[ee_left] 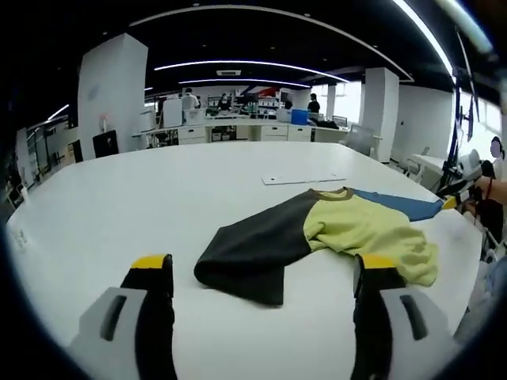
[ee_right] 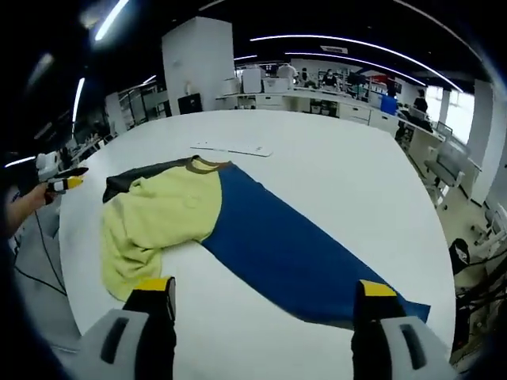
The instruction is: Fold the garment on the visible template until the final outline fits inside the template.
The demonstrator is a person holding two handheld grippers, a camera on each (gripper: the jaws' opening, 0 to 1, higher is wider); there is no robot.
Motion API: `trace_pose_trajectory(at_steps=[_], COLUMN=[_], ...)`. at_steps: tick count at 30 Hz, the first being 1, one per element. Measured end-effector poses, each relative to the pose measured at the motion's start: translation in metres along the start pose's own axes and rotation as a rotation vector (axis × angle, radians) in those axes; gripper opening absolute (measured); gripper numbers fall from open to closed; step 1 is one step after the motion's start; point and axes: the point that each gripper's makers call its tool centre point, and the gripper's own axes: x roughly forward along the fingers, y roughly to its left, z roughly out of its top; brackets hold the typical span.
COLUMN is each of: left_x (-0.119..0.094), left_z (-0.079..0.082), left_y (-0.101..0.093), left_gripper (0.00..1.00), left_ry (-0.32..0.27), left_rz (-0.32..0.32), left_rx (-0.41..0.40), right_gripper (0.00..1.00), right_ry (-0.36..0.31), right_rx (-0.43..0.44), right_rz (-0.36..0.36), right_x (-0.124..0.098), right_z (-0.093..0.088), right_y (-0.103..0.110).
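1. Blue sleeve [ee_left: 400, 204] mostly hidden behind the garment's rumpled yellow body [ee_left: 368, 233], toward 3 o'clock in the left gripper view.
2. Black sleeve [ee_right: 139, 176] largely covered by yellow cloth, toward 10 o'clock in the right gripper view.
3. Flat white strip [ee_left: 303, 179] beyond the collar: too small to identify.

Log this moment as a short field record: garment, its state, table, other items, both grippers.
garment: one shirt with a yellow body, a black sleeve and a blue sleeve
garment state: unfolded, both sleeves spread out flat, yellow body bunched and wrinkled
surface: white table
other item: flat white sheet lying beyond the collar, apart from the shirt
left gripper: open, holding nothing, hovers near the black sleeve
right gripper: open, holding nothing, hovers over the blue sleeve
fold progress: no fold made yet
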Motion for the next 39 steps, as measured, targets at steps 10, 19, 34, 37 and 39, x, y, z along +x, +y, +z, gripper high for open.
trace_pose_trajectory(at_steps=[10, 19, 34, 37, 39], left_x=[-0.018, -0.033, -0.052, -0.056, -0.057], left_z=[-0.001, -0.011, -0.016, -0.014, -0.014], left_y=[-0.031, -0.054, -0.080, -0.085, -0.088], left_gripper=[0.99, 0.99, 0.99, 0.99, 0.99], left_ry=[0.008, 0.023, 0.030, 0.019, 0.014], left_rz=[-0.088, -0.134, -0.199, -0.209, -0.211], left_rx=[0.020, 0.048, 0.058, 0.049, 0.044], right_gripper=[0.92, 0.91, 0.78, 0.74, 0.71], right_ry=[0.004, -0.016, -0.068, -0.058, -0.044], right_rx=[-0.103, -0.179, -0.254, -0.285, -0.298], right_rz=[0.132, 0.224, 0.434, 0.466, 0.475], right_x=[0.009, 0.022, 0.041, 0.045, 0.048], right_z=[0.011, 0.025, 0.022, 0.016, 0.011], right_y=[0.066, 0.123, 0.229, 0.243, 0.251])
